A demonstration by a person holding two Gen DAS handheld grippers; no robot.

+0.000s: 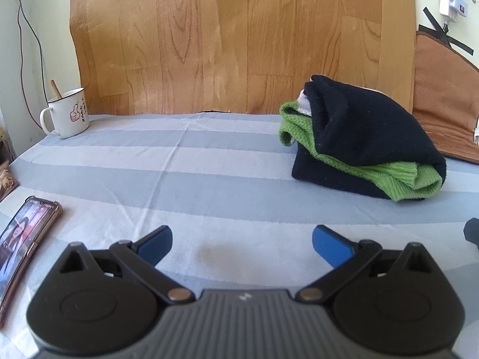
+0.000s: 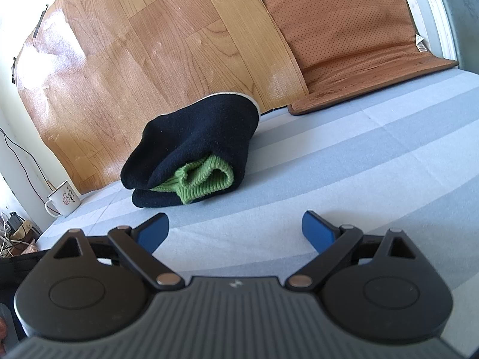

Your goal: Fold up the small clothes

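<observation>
Left wrist view: the left gripper hovers low over the blue-and-white striped bedsheet, its blue-padded jaws spread wide with nothing between them. Ahead and to its right lies the folded bundle of small clothes: a navy fleece garment wrapped around a bright green ribbed knit, with a sliver of white fabric showing at the far end. The bundle rests on the sheet, close to the wood-grain vinyl panel propped behind it and just beside the brown perforated mat.

In the right wrist view, the right gripper is likewise spread and empty, with the bundle just ahead and slightly left, apart from both jaws. A white enamel mug with a thumbs-up drawing stands at the far left edge of the bed, and a smartphone in a rose-gold case lies near the left gripper.

The clothes look soft, light and limp; the fleece should compress easily and offer good friction, while the loose knit may stretch or slip out of the stack if tugged. The bundle appears already folded. If it must be moved, pinching the thick folded edge at the near side, through all layers, seems safest; grabbing only the top navy flap would likely undo the fold.
</observation>
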